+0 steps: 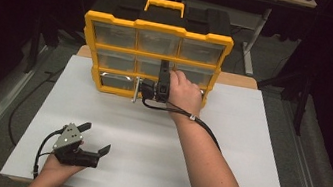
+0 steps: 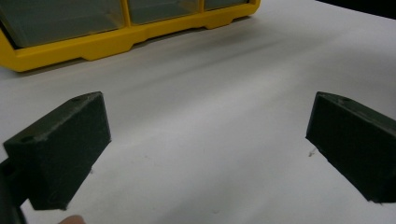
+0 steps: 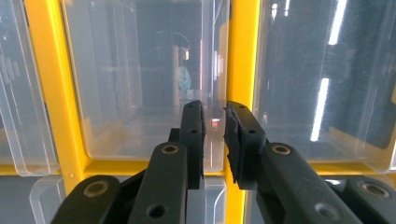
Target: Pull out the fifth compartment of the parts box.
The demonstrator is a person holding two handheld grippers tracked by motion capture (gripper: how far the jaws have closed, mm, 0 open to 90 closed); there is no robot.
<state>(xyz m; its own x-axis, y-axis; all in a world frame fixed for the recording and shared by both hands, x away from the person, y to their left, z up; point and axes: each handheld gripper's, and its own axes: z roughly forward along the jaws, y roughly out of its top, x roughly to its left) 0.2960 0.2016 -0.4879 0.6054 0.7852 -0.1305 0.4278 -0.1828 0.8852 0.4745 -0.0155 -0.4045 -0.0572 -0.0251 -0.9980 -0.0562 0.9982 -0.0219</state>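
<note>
No lettering, label, brand mark or number can be read anywhere. The yellow frame of the drawer cabinet (image 1: 159, 28) carries no legible print, and the clear drawer fronts (image 3: 144, 79) just beyond the right gripper (image 3: 215, 140)'s fingertips show reflections, not writing. The white tabletop (image 2: 224, 93) between and ahead of the left gripper (image 2: 208, 144)'s fingers bears no marks that read as text.
</note>
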